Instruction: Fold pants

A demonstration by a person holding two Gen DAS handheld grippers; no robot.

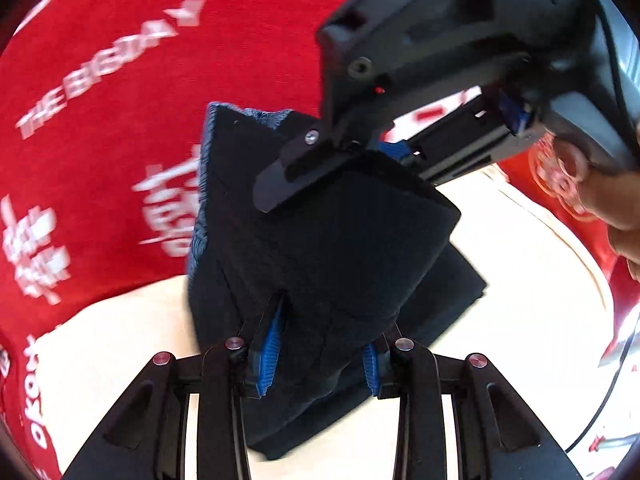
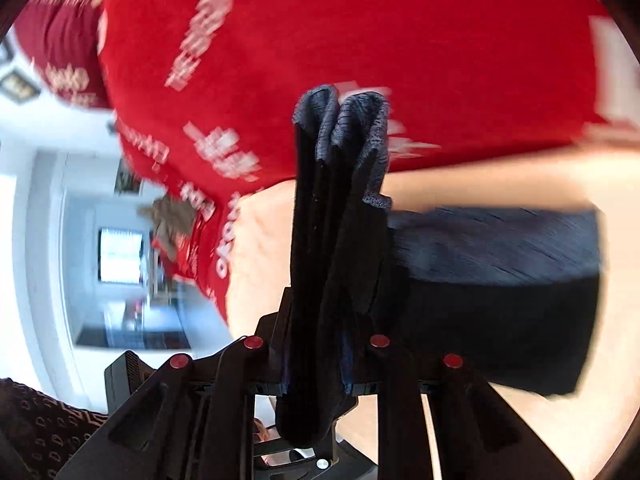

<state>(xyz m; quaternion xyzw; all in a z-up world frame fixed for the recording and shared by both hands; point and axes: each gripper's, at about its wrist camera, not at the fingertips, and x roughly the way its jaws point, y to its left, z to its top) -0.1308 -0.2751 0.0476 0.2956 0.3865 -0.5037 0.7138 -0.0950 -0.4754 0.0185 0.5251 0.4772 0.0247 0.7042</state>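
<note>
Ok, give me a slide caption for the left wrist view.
Left gripper and right gripper both clamp the folded dark navy fabric pants above a pale table.

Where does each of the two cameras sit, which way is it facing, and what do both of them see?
Left wrist: sits on the left tool, facing down along its fingers at the dark pants it grips over the pale table; the right tool, a hand and a red shirt show.
Right wrist: sits on the right tool, facing along its fingers at the bunched pants it clamps, with the shirt behind.
Shared: pants, table, red shirt.
</note>
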